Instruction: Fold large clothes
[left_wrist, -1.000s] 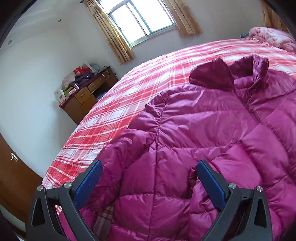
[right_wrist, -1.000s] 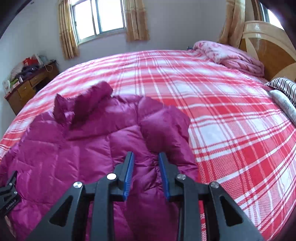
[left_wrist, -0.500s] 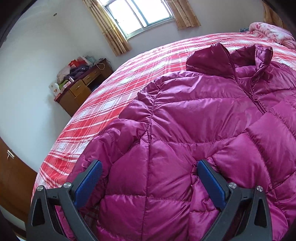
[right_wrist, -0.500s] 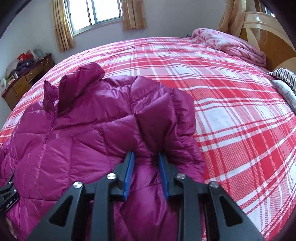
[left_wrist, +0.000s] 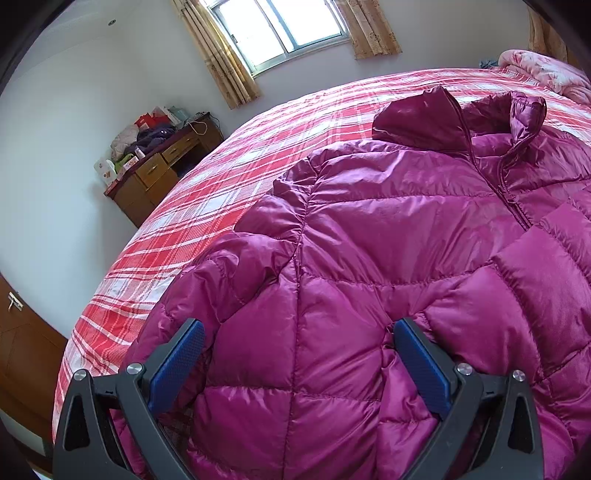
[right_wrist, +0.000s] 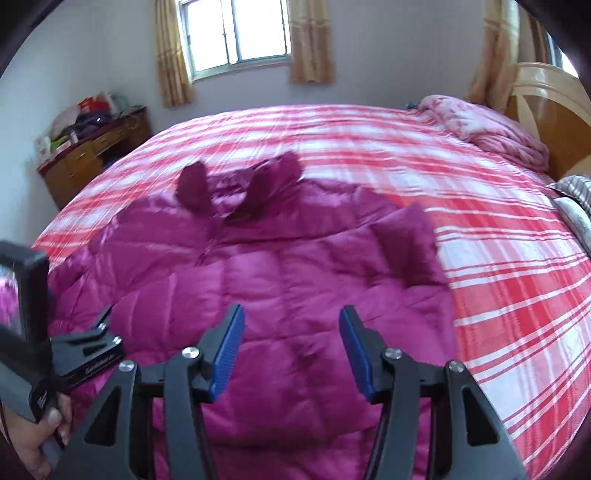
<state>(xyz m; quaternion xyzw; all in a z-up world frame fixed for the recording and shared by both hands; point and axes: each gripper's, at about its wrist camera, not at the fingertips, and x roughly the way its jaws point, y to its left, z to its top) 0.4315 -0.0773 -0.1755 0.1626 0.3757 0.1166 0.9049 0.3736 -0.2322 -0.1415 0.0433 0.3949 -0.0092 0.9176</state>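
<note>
the magenta down jacket (left_wrist: 388, 258) lies spread on the plaid bed (right_wrist: 480, 229), and with the left gripper (left_wrist: 299, 354) and right gripper (right_wrist: 291, 347) both spread wide, holding nothing, i think the slippery puffy cloth may slide out or spring back.

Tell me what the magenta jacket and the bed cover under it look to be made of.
Jacket: likely thin nylon or polyester shell over puffy fill; it shines in the window light and is stitched into swollen quilted panels.
Bed cover: likely woven cotton or a blend; matte red-and-white plaid, flat, with no sheen.
</note>
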